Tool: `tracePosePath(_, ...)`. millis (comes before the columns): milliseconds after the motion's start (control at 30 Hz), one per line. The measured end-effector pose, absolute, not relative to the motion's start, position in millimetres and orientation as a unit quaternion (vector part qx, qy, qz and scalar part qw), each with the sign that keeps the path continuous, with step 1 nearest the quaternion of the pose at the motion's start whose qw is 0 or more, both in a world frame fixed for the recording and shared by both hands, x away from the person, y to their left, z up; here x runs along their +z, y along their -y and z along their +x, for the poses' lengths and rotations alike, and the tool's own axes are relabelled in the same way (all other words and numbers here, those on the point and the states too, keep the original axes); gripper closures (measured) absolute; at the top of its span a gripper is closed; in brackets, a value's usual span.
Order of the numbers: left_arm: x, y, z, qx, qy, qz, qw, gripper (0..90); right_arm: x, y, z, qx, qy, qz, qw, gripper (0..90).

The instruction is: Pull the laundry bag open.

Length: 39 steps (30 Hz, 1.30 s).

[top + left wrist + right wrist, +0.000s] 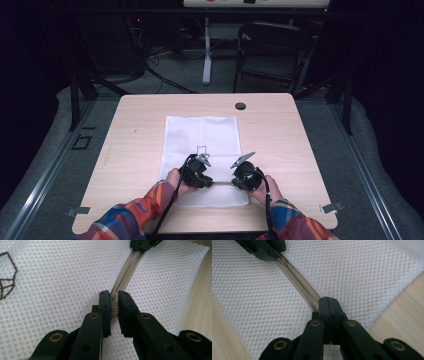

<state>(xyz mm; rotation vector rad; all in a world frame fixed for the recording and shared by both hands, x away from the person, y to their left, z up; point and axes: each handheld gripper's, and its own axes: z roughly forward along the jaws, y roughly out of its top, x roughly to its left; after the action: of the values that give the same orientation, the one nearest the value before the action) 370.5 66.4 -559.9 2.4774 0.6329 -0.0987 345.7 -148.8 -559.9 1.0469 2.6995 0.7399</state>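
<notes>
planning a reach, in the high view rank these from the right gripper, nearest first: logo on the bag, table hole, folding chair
1. Logo: printed on the white mesh bag, just up and left of the right gripper.
2. Table hole: near the table's far edge.
3. Folding chair: on the floor beyond the table.

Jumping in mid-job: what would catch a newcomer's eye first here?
The white mesh zip bag lying flat mid-table, on the light wooden table. At its near end both black grippers pinch the beige zipper: the left gripper on the zipper tape, the right gripper shut farther along it.
</notes>
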Motion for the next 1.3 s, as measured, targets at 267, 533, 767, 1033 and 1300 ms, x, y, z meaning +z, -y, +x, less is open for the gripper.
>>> tracePosePath(267,-559.7,-73.1,370.0,-0.038,-0.243,0.927,0.284,81.5,-559.1,150.1,346.6,0.241,-0.901,0.352,0.074,90.0)
tracePosePath(533,-559.5,-78.7,369.5,-0.04,-0.244,0.927,0.282,81.5,-557.9,151.7,347.0,0.233,-0.903,0.354,0.069,90.0)
tracePosePath(767,-559.1,-86.4,368.6,-0.043,-0.252,0.925,0.28,81.5,-557.0,152.7,347.4,0.226,-0.906,0.352,0.068,90.0)
tracePosePath(1033,-557.5,-92.3,366.6,-0.046,-0.25,0.927,0.276,81.4,-557.1,153.7,347.5,0.226,-0.905,0.353,0.068,90.0)
tracePosePath(1300,-556.9,-100.5,367.3,-0.047,-0.255,0.928,0.268,81.4,-556.6,155.6,348.6,0.225,-0.905,0.358,0.056,90.0)
